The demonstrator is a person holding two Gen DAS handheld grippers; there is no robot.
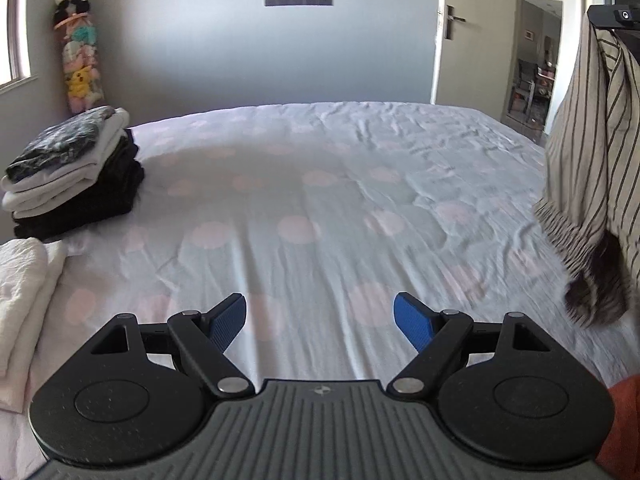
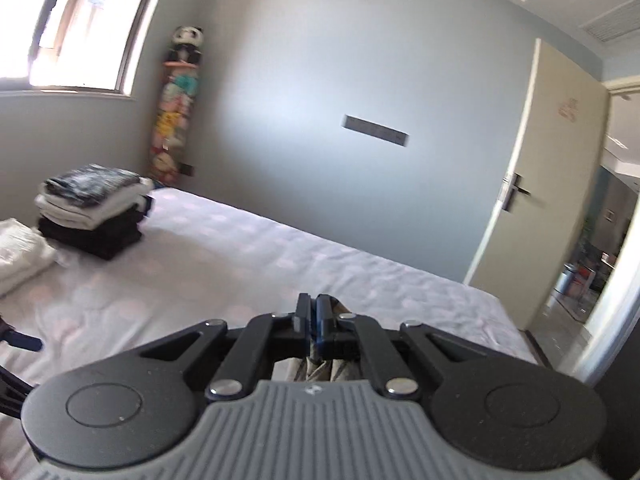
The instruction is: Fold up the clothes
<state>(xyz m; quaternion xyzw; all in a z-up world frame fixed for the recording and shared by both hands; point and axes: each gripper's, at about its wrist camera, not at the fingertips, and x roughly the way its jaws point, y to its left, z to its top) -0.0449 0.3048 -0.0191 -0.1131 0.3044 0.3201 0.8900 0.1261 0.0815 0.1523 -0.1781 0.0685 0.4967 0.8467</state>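
Overhead, right tongs (image 2: 316, 322) pinch the striped shirt (image 1: 592, 168) — left tongs (image 1: 320, 320) gape over bare bed (image 1: 320, 184).

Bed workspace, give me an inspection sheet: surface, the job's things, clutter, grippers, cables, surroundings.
Surface: bed with a pale dotted sheet, lightly wrinkled.
Job's things: striped garment hanging at right, off the bed; stack of folded clothes at far left; folded white cloth nearer.
Clutter: nothing seen on the bed's middle.
Grippers: left gripper open, nothing between its pads; right gripper shut on the striped garment.
Cables: nothing seen.
Surroundings: column of plush toys in the corner; window at left; door open at right.
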